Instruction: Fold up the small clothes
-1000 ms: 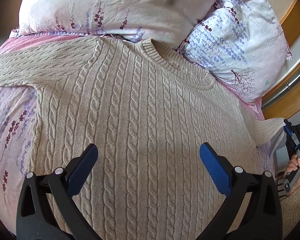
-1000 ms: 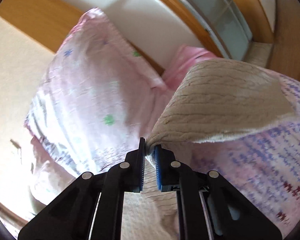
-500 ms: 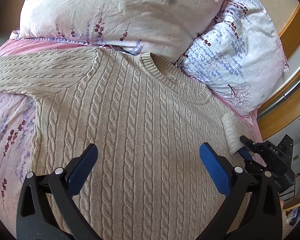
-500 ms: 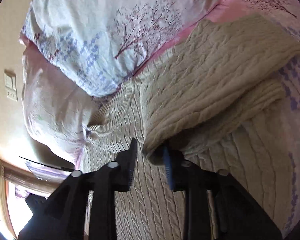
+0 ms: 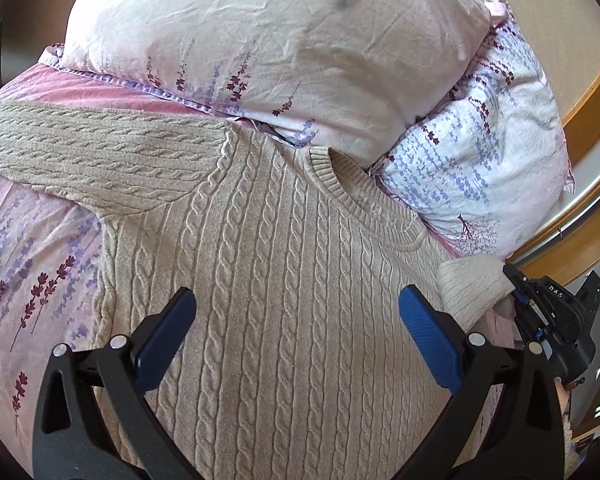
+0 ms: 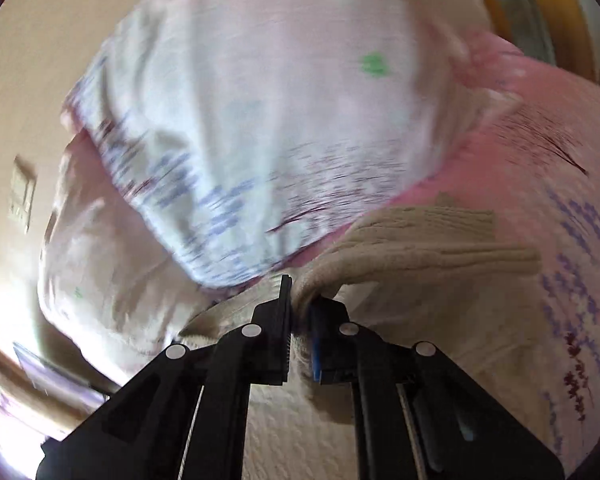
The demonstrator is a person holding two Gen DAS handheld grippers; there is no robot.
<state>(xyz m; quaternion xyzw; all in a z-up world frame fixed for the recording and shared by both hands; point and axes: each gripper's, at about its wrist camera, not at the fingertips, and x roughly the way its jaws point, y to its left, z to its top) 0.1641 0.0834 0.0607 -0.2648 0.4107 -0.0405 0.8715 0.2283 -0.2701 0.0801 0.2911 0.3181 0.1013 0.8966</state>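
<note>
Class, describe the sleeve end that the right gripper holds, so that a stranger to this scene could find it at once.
Start at the beige cable-knit sweater spread on the bed below the floral pillows. Follow its neckline to the right edge. There the ribbed cuff is pinched in the right gripper; unlike the other sleeve, which lies flat and stretched out, it is folded in.

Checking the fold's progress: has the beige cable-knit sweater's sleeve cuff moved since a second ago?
Yes. The sleeve cuff came inward from the bed's edge onto the sweater's body, toward the collar.
</note>
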